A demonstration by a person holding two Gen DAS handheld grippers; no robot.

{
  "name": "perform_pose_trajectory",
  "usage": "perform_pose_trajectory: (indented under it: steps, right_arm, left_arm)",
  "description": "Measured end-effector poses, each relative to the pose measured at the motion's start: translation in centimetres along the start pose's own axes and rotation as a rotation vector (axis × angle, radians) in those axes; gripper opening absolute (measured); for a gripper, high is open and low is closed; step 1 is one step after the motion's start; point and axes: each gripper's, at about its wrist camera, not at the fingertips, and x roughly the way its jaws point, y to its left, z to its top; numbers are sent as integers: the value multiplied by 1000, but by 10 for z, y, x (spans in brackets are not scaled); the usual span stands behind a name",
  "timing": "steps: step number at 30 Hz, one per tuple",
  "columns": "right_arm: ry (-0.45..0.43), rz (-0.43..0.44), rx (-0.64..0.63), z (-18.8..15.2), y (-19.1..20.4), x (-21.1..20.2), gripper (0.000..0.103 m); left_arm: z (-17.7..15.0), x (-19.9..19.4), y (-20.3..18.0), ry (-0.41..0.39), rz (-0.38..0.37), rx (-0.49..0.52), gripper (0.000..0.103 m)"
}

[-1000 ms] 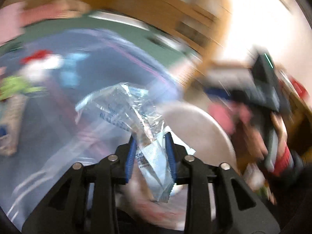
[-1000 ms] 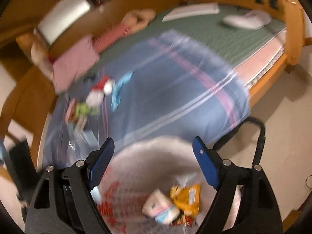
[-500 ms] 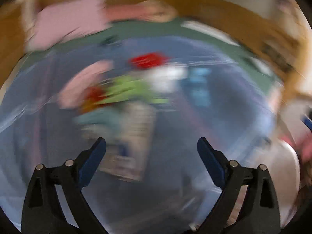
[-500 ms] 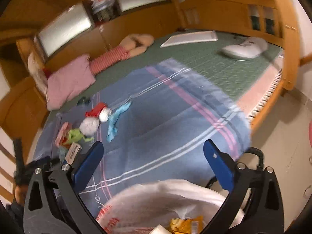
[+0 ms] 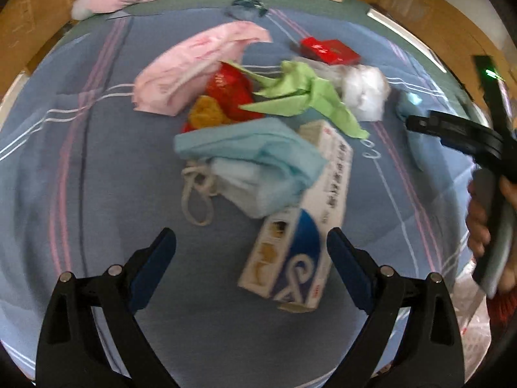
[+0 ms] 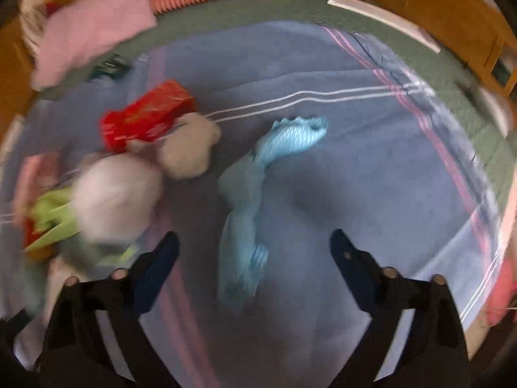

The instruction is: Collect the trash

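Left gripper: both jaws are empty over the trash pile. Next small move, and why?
Probably lower the left gripper onto the white and blue carton and close. Its jaws stand open with nothing held, and the carton's near end already lies between them on the blue blanket, partly under a light blue wrapper.

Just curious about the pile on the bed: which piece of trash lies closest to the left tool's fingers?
The white and blue carton, lying flat with its blue end between the open fingers. The green paper, red wrapper and pink pack lie farther back.

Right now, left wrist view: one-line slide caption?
Open left gripper above a white-and-blue carton in a trash pile on the blue blanket; nothing between its fingers.
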Motion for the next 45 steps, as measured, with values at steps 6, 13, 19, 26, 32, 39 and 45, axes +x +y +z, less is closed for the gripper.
perform_pose_trajectory:
  steps: [6, 13, 19, 26, 32, 39, 45]
  right_arm:
    - [-21, 32, -16, -16, 3, 2, 15]
    - [6, 198, -89, -64, 13, -56, 9]
    - [17, 267, -150, -116, 24, -94, 9]
    - [84, 341, -291, -155, 65, -106, 9]
    - [109, 423, -283, -155, 79, -115, 55]
    - [94, 353, -174, -145, 58, -116, 67]
    - [83, 334, -119, -139, 45, -116, 67]
  left_arm:
    - [4, 5, -2, 18, -7, 47, 94]
    - [10, 20, -16, 59, -45, 96, 70]
    - [9, 8, 2, 4, -77, 19, 31]
    - [-15, -30, 42, -16, -98, -99, 23]
    - [-28, -55, 87, -61, -125, -245, 25]
    - [-29, -58, 105, -76, -76, -356, 51]
    - [-30, -62, 118, -95, -69, -424, 62]
